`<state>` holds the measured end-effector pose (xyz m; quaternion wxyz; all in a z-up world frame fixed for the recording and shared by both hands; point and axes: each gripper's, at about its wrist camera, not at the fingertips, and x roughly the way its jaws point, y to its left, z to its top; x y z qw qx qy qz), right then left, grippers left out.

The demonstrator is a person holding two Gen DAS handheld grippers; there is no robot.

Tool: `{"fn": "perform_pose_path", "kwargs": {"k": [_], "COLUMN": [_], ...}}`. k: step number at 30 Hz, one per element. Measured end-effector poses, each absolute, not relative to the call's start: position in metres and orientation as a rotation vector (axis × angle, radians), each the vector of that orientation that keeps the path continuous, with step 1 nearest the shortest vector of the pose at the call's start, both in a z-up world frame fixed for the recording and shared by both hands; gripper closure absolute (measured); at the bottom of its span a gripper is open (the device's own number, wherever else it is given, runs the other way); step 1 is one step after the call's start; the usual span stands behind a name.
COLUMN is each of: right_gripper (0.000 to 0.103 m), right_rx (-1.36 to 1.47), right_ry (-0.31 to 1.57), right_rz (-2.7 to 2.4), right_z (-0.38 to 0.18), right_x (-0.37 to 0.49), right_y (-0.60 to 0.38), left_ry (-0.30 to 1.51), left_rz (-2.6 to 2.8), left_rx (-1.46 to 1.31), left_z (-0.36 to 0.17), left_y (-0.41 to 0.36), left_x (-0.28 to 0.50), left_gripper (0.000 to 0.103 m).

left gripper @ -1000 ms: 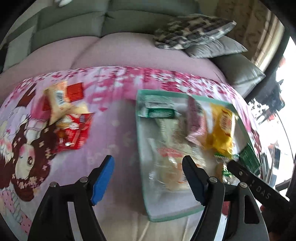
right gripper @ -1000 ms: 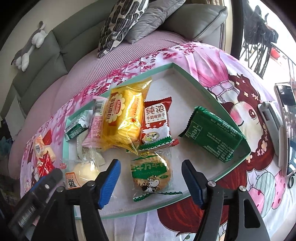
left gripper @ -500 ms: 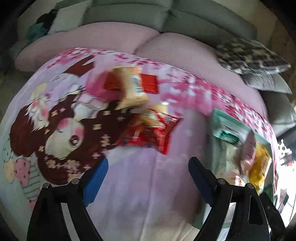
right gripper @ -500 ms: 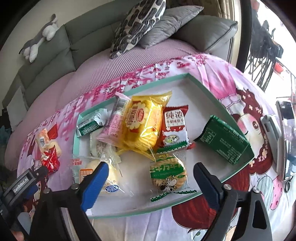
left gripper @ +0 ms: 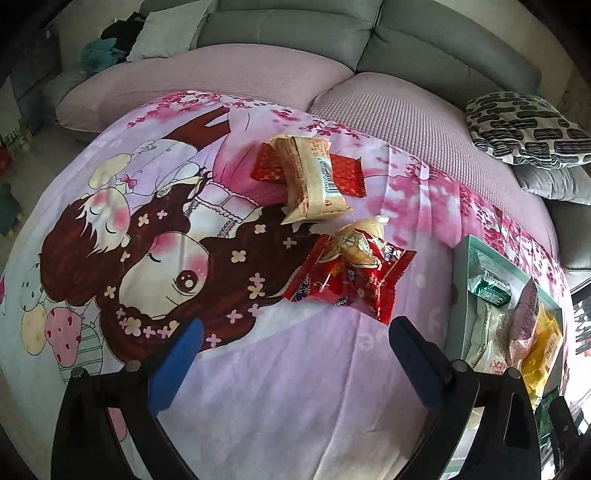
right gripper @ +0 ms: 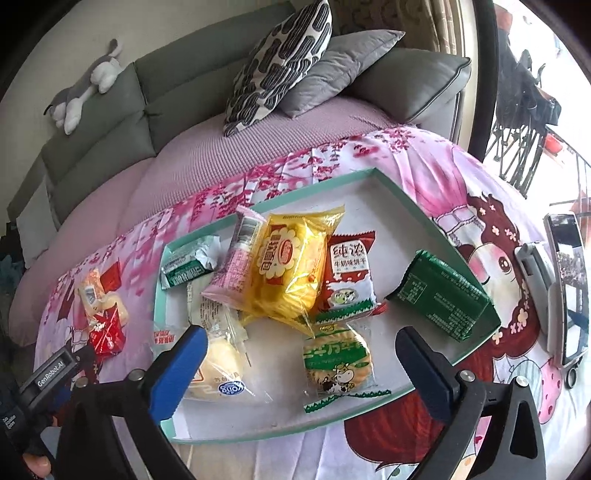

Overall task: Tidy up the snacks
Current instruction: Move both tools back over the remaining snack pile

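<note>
Both hand-held grippers released (left [left gripper: 295, 354], right [right gripper: 301, 360]), empty, tray [left gripper: 460, 295] cut off at frame edge

The left wrist camera looks forward and steeply down between its own two fingers at the cartoon-printed sheet [left gripper: 258, 387], from near. It faces the loose snack packets [left gripper: 347, 280] on the sheet, with the grey sofa [left gripper: 295, 26] behind. The teal tray [left gripper: 460, 258] is cut at the right edge of this view.

The right wrist camera also looks down and forward, from near, and faces the teal tray [right gripper: 406, 199] in the centre. Both views share the tray, the loose packets [right gripper: 103, 314], the patterned cushion [right gripper: 280, 59] and the sofa.
</note>
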<state>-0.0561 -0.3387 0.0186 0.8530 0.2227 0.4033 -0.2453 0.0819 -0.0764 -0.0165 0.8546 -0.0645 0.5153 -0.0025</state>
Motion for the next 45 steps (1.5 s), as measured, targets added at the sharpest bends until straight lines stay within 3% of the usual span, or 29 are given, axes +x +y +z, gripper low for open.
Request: {"fn": "perform_pose_path", "kwargs": {"k": [15, 28, 45], "right_gripper": [0.0, 0.0, 0.0], "right_rx": [0.419, 0.374, 0.4], "right_ry": [0.725, 0.723, 0.817], "right_rz": [-0.386, -0.314, -0.097], "right_z": [0.038, 0.039, 0.014], "right_x": [-0.048, -0.038, 0.017], "right_y": [-0.308, -0.281, -0.21], "left_ry": [1.052, 1.043, 0.957], "left_rz": [0.041, 0.201, 0.182], "left_rx": [-0.192, -0.271, -0.28], "left_z": [0.0, 0.006, 0.007], "left_y": [-0.037, 0.036, 0.07], "left_x": [0.091, 0.1, 0.117], "left_gripper": [0.002, 0.002, 0.002]}}
